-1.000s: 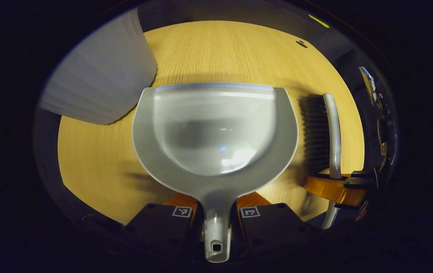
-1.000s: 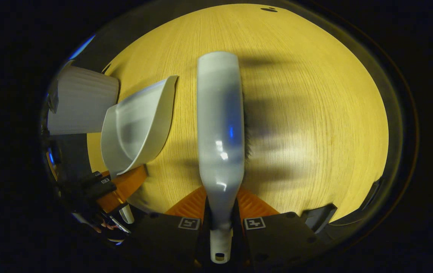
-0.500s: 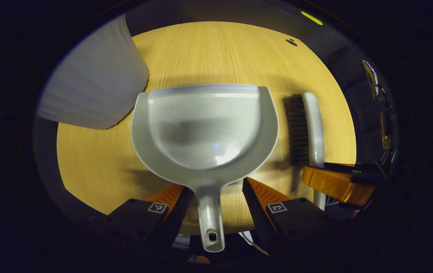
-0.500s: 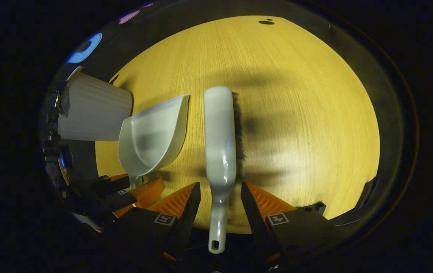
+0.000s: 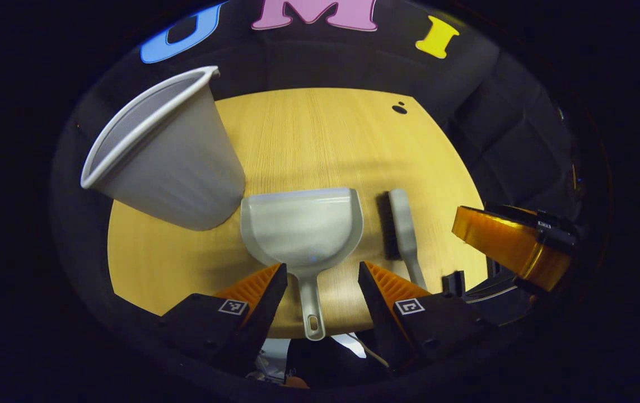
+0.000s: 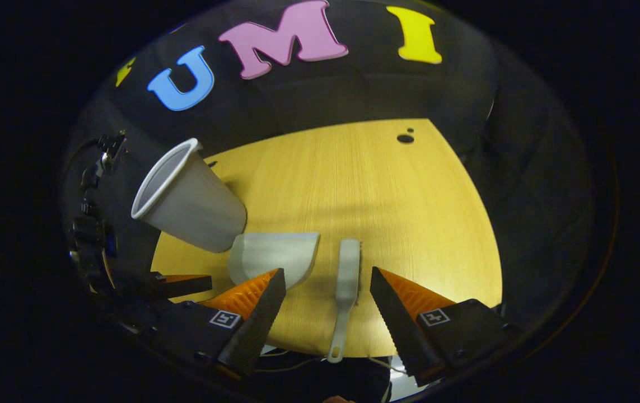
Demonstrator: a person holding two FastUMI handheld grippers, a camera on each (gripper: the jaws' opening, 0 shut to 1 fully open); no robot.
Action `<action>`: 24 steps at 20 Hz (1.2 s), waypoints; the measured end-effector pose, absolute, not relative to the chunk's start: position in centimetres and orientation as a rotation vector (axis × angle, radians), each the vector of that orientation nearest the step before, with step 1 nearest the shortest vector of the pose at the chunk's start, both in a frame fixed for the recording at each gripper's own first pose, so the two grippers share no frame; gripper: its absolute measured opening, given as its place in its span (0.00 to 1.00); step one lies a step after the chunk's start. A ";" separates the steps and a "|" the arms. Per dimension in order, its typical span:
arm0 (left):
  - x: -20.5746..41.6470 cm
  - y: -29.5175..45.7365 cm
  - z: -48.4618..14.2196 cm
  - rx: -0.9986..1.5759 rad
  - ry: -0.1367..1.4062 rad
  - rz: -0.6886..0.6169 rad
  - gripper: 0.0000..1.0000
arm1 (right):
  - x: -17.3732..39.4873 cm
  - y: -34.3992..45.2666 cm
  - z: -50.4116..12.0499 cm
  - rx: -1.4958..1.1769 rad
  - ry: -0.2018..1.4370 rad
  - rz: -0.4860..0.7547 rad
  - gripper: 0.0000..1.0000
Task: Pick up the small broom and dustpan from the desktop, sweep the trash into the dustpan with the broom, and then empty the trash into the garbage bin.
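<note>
At the near edge of the counter point(image 5: 320, 140), straight ahead of my left claw point(image 5: 320, 280), lies the dustpan point(image 5: 303, 224). Its handle runs toward me and overhangs that edge, ending between my two spread fingers, while its open mouth faces the far edge. The long axis lines up with the claw, so a forward reach would bring the fingers to either side of the handle. The left claw stands wide and holds nothing; neither finger touches the handle.

Just beside the dustpan, toward the right edge of the counter, the small broom point(image 6: 347, 274) lies parallel to it, bristles on the side facing the dustpan as far as I can tell, its thin handle also pointing back at me and past the near edge. My right claw point(image 6: 325, 280) sits directly behind it, fingers wide apart, empty, with the handle in the gap between them but untouched. In the left gripper view that right claw also shows off toward the counter's right edge.

The garbage bin point(image 5: 168, 162) stands at the left edge of the counter, just beside the dustpan's left corner, its rim turned away from me. I see no trash on the wood from here; two dark specks near the far right corner are too small to identify.

Judging by this, each claw is nearer its own tool.
</note>
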State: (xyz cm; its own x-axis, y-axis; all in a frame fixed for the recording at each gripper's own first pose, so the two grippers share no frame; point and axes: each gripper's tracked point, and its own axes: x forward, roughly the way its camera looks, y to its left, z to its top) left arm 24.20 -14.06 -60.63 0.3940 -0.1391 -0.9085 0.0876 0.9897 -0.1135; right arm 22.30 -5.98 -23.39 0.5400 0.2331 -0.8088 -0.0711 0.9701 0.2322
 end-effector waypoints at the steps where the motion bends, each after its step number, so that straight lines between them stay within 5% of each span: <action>1: 24.6 -13.6 -59.0 -0.043 1.097 -0.135 0.79 | 23.2 -5.9 -21.3 0.161 0.905 0.175 0.99; 6: 26.1 -12.2 -51.3 -0.005 0.755 -0.110 0.78 | 27.4 -6.2 -13.8 0.021 0.519 0.167 0.98; 13: 25.3 -12.2 -49.4 0.023 0.350 -0.056 0.77 | 28.7 -7.4 1.1 0.030 0.080 0.065 0.98; 19: 25.3 -11.8 -47.6 -0.011 0.071 -0.028 0.73 | 27.5 -6.6 6.7 -0.027 -0.108 0.059 0.97; 24: 24.1 -11.6 -45.9 -0.016 0.006 -0.015 0.75 | 26.8 -5.2 5.6 -0.025 -0.091 0.091 0.97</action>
State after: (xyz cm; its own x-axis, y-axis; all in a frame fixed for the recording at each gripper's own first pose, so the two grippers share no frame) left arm 24.06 -11.63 -45.87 0.9999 -0.0153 -0.0058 0.0152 0.9998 -0.0164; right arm 26.84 -5.22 5.64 0.9917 0.0922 0.0899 -0.0899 0.9955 -0.0296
